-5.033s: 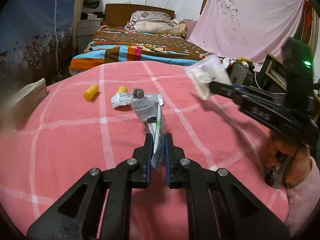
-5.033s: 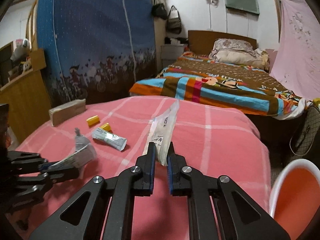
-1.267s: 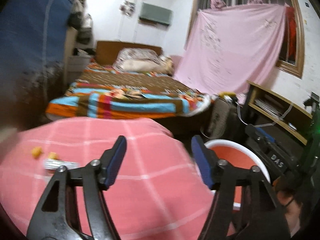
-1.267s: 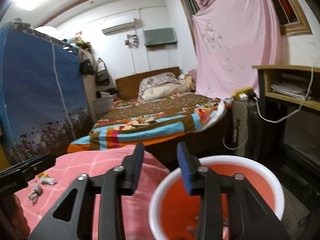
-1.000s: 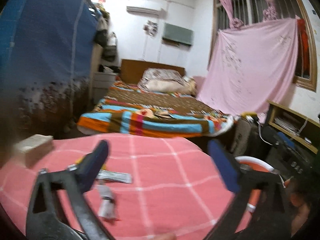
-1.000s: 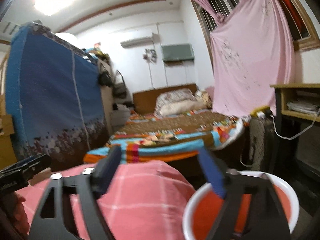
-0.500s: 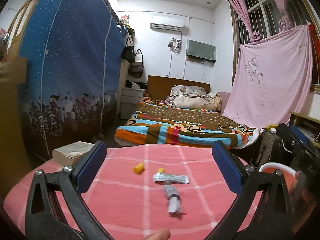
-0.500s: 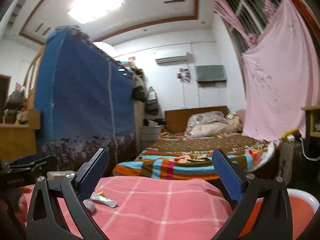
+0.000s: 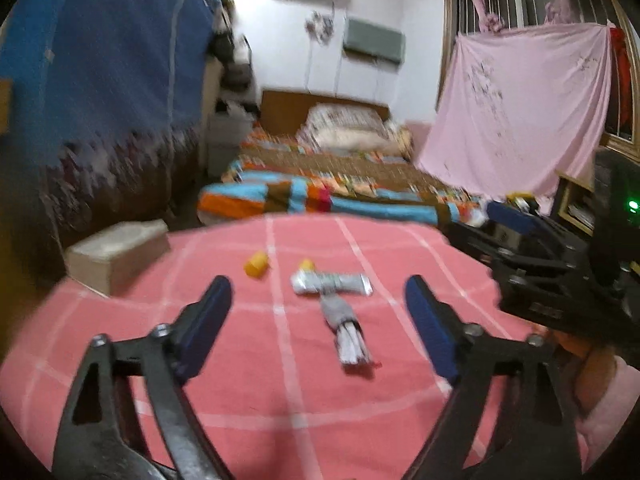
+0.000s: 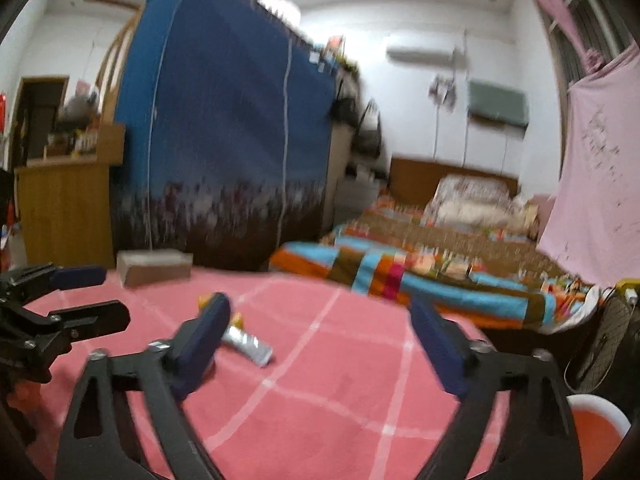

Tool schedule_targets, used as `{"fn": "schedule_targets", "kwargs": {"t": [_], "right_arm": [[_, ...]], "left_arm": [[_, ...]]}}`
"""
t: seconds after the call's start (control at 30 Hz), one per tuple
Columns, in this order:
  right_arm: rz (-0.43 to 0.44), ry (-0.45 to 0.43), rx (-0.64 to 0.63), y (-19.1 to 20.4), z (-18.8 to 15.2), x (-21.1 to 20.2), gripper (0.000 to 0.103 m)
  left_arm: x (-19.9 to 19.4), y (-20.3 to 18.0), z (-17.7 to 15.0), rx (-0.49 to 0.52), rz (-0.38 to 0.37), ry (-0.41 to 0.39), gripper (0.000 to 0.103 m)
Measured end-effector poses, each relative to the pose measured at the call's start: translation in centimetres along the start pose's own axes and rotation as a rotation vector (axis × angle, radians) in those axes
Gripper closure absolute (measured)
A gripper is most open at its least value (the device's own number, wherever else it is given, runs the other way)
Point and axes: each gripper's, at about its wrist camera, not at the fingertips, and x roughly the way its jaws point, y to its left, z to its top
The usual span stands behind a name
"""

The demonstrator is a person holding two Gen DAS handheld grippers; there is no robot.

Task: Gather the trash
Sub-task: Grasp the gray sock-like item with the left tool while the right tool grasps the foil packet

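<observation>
The left claw (image 9: 316, 320) stood wide apart with nothing between its pads, its jaws having just been closing a little; the right claw (image 10: 320, 344) was likewise agape and empty, also narrowing. On the pink checked desk (image 9: 240, 380) lay the remaining trash: a crumpled grey wrapper (image 9: 345, 330), a flat silvery packet (image 9: 331, 283) touching it crosswise, and two small yellow caps (image 9: 256, 265) just beyond. The wrappers looked light, thin and crinkly, likely slippery; pinching the grey one at its bunched middle seemed safest. The hard, rounded caps might roll.
</observation>
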Motion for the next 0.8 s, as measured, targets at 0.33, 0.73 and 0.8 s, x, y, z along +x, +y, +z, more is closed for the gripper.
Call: {"fn": "schedule_targets", "kwargs": {"t": [0.33, 0.73, 0.8], "right_arm": [[0.091, 0.262, 0.017, 0.1, -1.2, 4.3, 0.04], [0.217, 0.446, -0.097, 2.9, -1.3, 9.1, 0.046], [0.226, 0.453, -0.132, 3.5, -1.1, 9.7, 0.046]], "left_arm": [[5.9, -0.8, -1.0, -0.017, -0.076, 0.326, 0.085], [5.0, 1.9, -0.6, -0.076, 0.005, 0.322, 0.103], [4.8, 3.1, -0.4, -0.096, 0.032, 0.321, 0.103]]}}
